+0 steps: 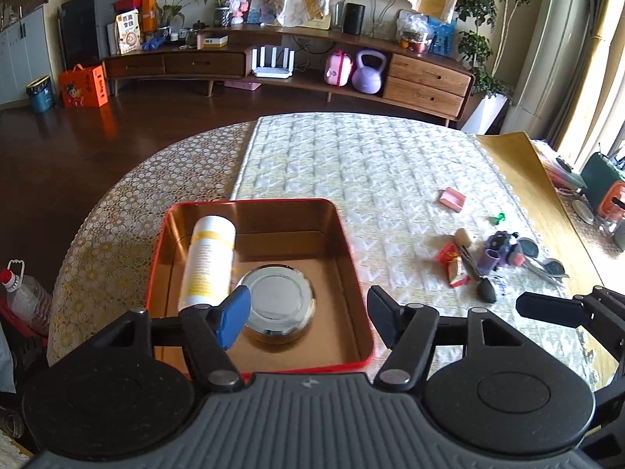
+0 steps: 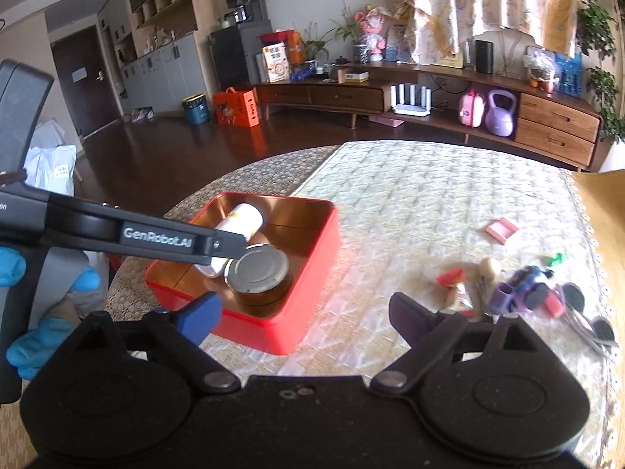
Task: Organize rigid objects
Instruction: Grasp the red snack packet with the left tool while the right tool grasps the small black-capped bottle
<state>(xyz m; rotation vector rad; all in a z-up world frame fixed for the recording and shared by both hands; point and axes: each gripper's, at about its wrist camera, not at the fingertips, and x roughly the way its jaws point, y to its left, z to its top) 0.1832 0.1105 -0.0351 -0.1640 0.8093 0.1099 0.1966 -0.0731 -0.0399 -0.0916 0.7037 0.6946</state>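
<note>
Both claws stood wide and empty. The loose clutter (image 2: 519,293), blurred, perhaps toys and wrappers, lay right of the red tin (image 2: 312,242), nearer the right gripper (image 2: 304,312) than the left gripper (image 1: 308,312).

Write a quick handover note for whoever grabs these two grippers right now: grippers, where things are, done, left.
Left gripper: open, empty, above the red tin.
Right gripper: open, empty.
Done: white bottle and lidded jar lie in the tin.
Left: pink box, green pin and the cluttered pile on the quilted cloth, right of the tin.
</note>
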